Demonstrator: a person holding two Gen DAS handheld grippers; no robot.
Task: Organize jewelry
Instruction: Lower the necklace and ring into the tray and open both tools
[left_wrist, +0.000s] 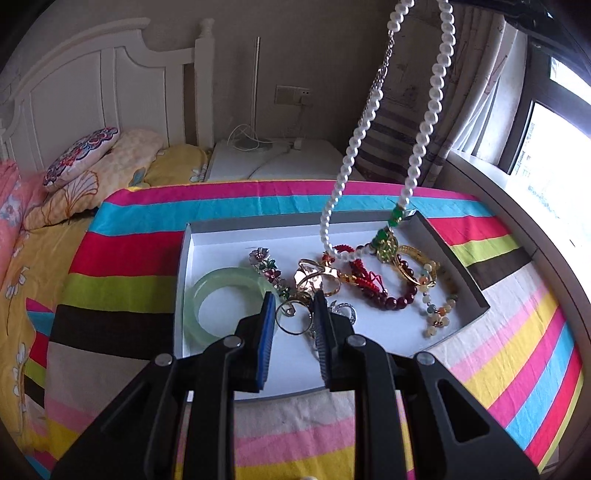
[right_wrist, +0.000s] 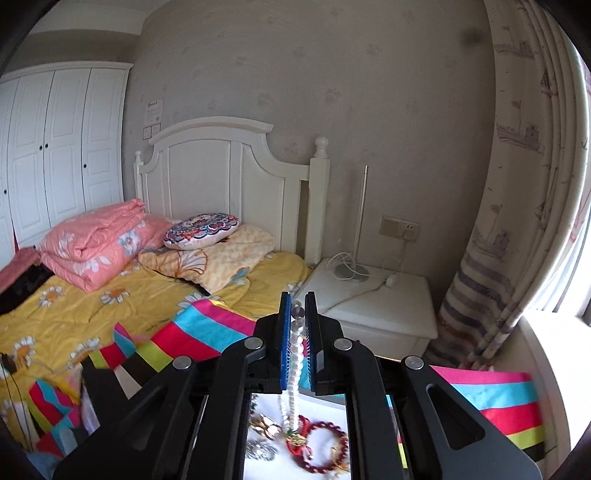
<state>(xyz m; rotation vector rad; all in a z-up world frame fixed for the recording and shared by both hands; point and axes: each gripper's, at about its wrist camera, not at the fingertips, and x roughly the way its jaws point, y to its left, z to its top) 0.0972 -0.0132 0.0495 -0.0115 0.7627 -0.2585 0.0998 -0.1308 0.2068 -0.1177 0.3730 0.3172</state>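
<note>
Right gripper clamps the pearl necklace — red bracelet below.

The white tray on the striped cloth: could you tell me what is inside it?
Inside the tray lie a pale green bangle, a flower brooch, gold pieces, a dark red bead bracelet and the pearl necklace's bottom end. The left gripper hides items beneath it.

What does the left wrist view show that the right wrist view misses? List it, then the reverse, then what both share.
Only the left wrist view shows the green jade bangle, the flower brooch, the whole box and the open left gripper over a thin metal ring.

Only the right wrist view shows the right gripper shut on the pearl necklace, the wardrobe and the pink quilt.

Both show the necklace hanging, the dark red bead bracelet, the striped cloth and the headboard.
</note>
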